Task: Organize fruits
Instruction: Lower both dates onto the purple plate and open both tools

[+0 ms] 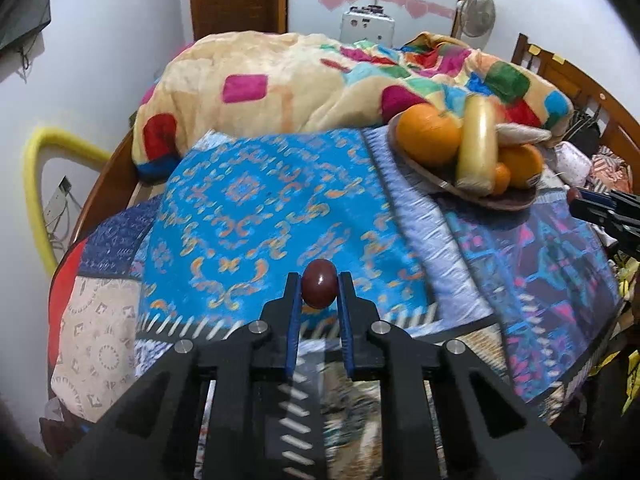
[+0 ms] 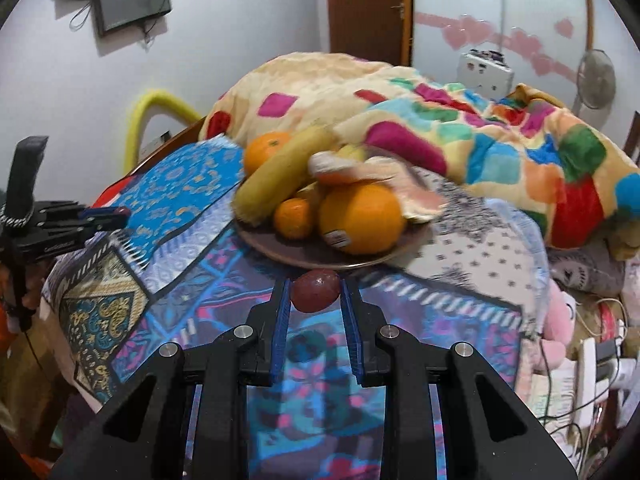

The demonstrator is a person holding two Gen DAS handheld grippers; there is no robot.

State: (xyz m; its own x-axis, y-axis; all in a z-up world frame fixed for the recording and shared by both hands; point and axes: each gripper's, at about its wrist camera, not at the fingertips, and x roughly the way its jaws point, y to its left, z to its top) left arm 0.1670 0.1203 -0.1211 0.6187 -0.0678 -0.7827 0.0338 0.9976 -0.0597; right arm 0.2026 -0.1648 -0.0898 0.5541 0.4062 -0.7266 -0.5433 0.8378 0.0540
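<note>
My left gripper [image 1: 319, 285] is shut on a small dark red fruit [image 1: 319, 283], held above the blue patterned bedcover [image 1: 256, 200]. My right gripper [image 2: 315, 292] is shut on a second dark red fruit [image 2: 315, 290], just in front of the brown plate [image 2: 304, 254]. The plate holds two large oranges [image 2: 360, 220], a small orange [image 2: 293, 218], a yellow banana [image 2: 280, 176] and pale pieces of peel. In the left wrist view the plate [image 1: 508, 202] sits at the right, and the right gripper [image 1: 588, 200] comes in from the right edge.
A crumpled multicoloured blanket [image 1: 320, 80] lies behind the plate. The wooden bed frame [image 1: 592, 92] runs along the right. A stuffed toy and cables [image 2: 580, 320] lie at the right of the bed. A yellow foam loop [image 1: 36, 184] stands by the left wall.
</note>
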